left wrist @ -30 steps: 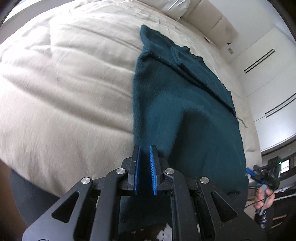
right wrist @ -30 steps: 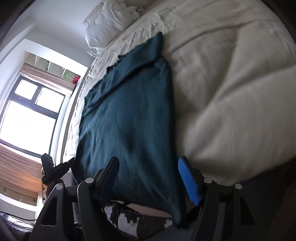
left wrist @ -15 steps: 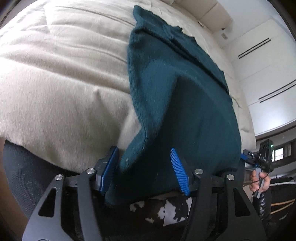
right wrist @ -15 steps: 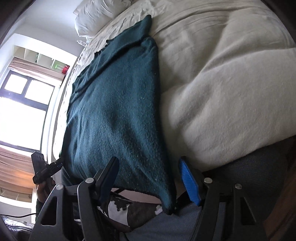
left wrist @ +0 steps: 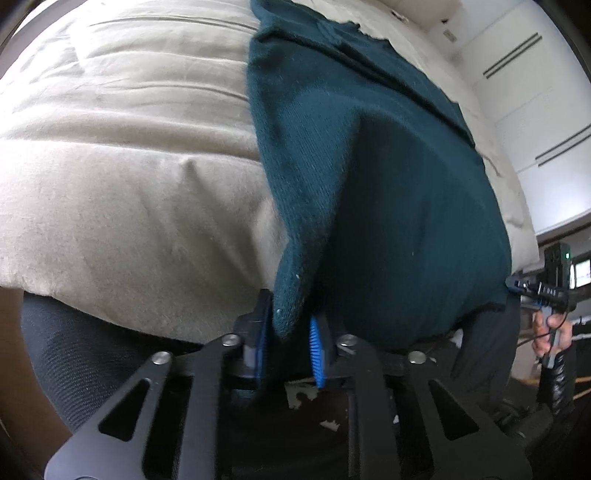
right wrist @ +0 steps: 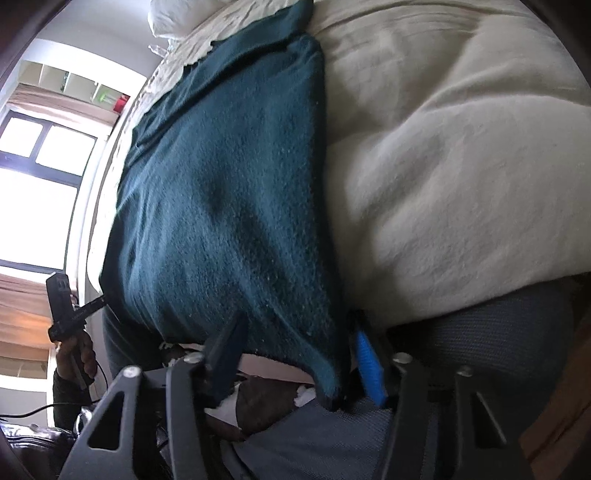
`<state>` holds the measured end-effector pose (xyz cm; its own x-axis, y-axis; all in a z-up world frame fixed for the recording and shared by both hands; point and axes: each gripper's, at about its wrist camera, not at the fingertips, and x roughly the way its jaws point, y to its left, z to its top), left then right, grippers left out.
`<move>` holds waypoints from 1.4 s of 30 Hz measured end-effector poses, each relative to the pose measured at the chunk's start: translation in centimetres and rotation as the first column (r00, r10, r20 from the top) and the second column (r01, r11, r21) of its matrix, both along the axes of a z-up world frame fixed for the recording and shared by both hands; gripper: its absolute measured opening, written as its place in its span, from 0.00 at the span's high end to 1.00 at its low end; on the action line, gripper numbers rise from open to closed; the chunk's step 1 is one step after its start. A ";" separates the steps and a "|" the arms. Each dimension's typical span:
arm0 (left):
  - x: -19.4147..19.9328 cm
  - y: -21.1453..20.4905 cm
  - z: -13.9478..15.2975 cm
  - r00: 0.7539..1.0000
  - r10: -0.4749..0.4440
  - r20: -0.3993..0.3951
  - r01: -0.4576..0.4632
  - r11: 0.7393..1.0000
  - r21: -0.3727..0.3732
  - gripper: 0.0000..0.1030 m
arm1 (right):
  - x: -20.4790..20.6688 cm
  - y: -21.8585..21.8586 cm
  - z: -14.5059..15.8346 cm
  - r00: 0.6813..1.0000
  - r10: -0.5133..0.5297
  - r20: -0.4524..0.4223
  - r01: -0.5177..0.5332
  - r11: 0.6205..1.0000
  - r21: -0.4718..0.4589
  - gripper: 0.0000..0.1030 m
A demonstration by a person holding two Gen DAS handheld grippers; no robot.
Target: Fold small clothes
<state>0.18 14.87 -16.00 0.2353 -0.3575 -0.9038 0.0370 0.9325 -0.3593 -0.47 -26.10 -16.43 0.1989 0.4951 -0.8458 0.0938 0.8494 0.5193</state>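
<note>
A dark teal knit sweater (left wrist: 388,166) lies lengthwise on a cream duvet (left wrist: 129,166), its near hem hanging over the bed's edge. My left gripper (left wrist: 288,343) has its blue pads closed on the sweater's near left hem corner, which bunches between them. In the right wrist view the sweater (right wrist: 229,192) fills the middle. My right gripper (right wrist: 299,365) is open, its jaws straddling the near right hem corner without pinching it.
The duvet (right wrist: 461,166) bulges over a grey bed base (right wrist: 498,332). White pillows (right wrist: 184,18) sit at the head. The other gripper and hand show at the frame sides (left wrist: 550,295) (right wrist: 66,314). A window (right wrist: 40,155) is left, white wardrobes (left wrist: 546,92) right.
My left gripper opened, moved onto the hem's left corner and has now closed on it. My right gripper has come closer to the right corner and stays open.
</note>
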 end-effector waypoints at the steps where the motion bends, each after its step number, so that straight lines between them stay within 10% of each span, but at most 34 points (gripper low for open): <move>1: 0.0 -0.1 0.0 1.000 -0.010 -0.002 0.010 1.000 0.008 0.89 | 0.0 0.0 -0.1 1.000 0.005 -0.007 -0.005 1.000 -0.005 0.56; 19: -0.9 -1.6 0.4 0.992 -0.129 0.000 0.129 0.991 0.028 0.97 | -1.7 0.7 -0.4 0.999 0.035 -0.031 -0.035 0.999 0.026 0.91; 27: -0.8 -0.2 3.7 0.991 -0.119 0.063 0.130 0.967 -0.219 0.97 | -1.0 1.3 4.6 0.990 0.053 0.131 -0.076 0.981 0.178 0.92; 34: 2.9 3.5 7.2 0.990 0.073 0.123 0.010 0.821 -0.571 0.97 | 4.1 -1.4 8.5 0.951 -0.151 0.271 0.027 0.911 0.411 0.92; 42: 8.3 4.1 8.5 0.976 0.200 0.082 -0.073 0.661 -0.747 0.97 | 10.9 -1.3 9.0 0.930 -0.227 0.288 0.069 0.880 0.471 0.92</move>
